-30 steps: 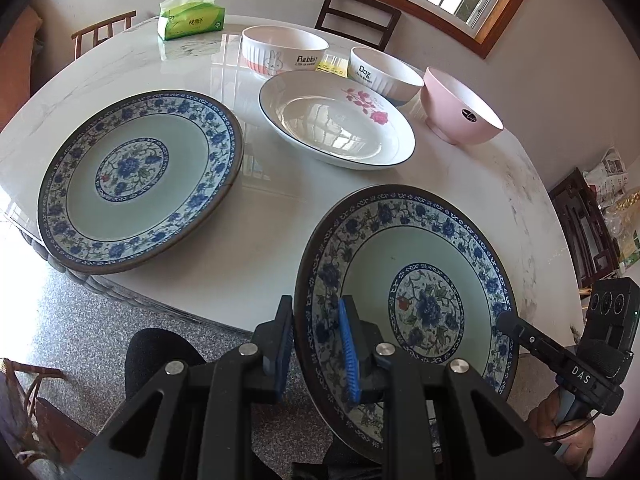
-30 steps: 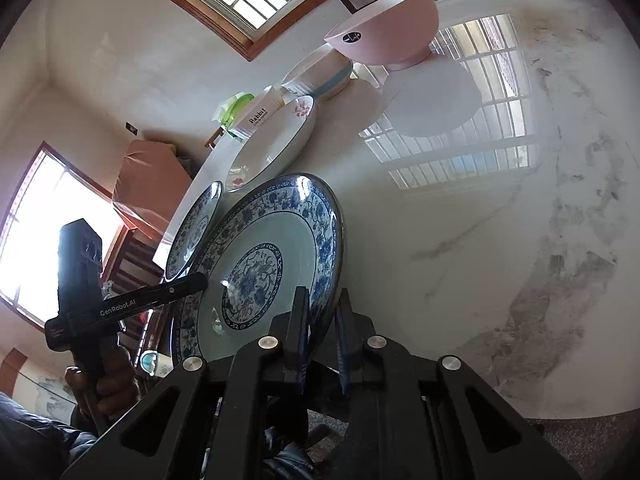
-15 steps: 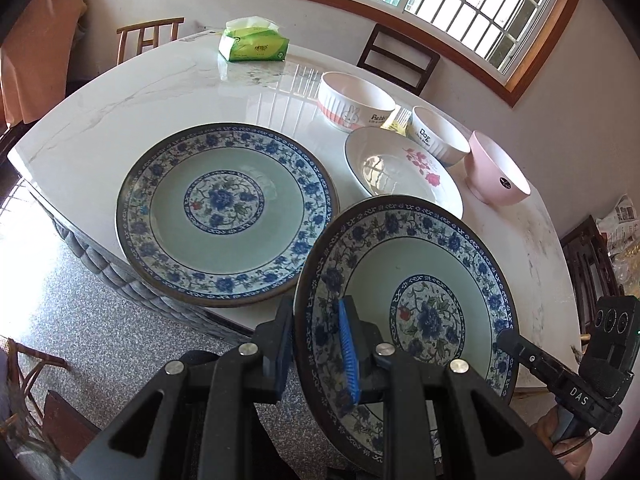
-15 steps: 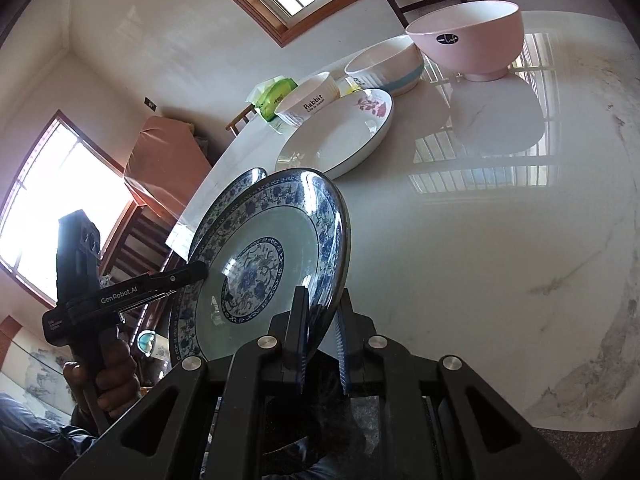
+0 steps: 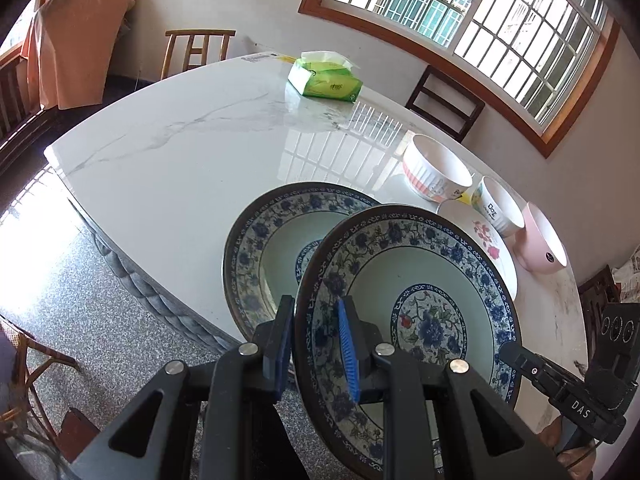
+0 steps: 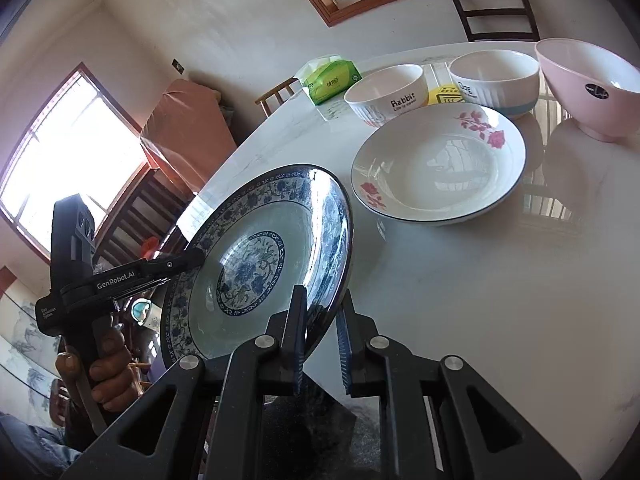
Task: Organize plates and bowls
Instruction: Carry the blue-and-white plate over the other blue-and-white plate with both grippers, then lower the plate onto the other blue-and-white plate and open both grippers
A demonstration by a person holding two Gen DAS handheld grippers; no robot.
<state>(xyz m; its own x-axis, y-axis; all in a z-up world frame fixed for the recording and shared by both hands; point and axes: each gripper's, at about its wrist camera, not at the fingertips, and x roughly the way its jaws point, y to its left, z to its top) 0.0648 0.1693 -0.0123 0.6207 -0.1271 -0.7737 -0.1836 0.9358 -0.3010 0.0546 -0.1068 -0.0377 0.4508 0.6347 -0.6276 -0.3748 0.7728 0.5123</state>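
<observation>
Both grippers carry one blue-and-white patterned plate above the marble table. My left gripper is shut on its near rim. My right gripper is shut on the opposite rim, and the plate tilts in that view. A matching blue-and-white plate lies flat on the table, partly hidden behind the held one. Further right sit a white rose-printed plate, a "Rabbit" bowl, a "Dog" bowl and a pink bowl.
A green tissue pack lies at the table's far side. Wooden chairs stand behind the table, under the window. The table's near edge drops to a speckled floor. A hand grips the left tool's handle.
Both grippers have carried the held plate leftward and slightly up. It now overlaps the matching plate on the table. The grips are unchanged.
</observation>
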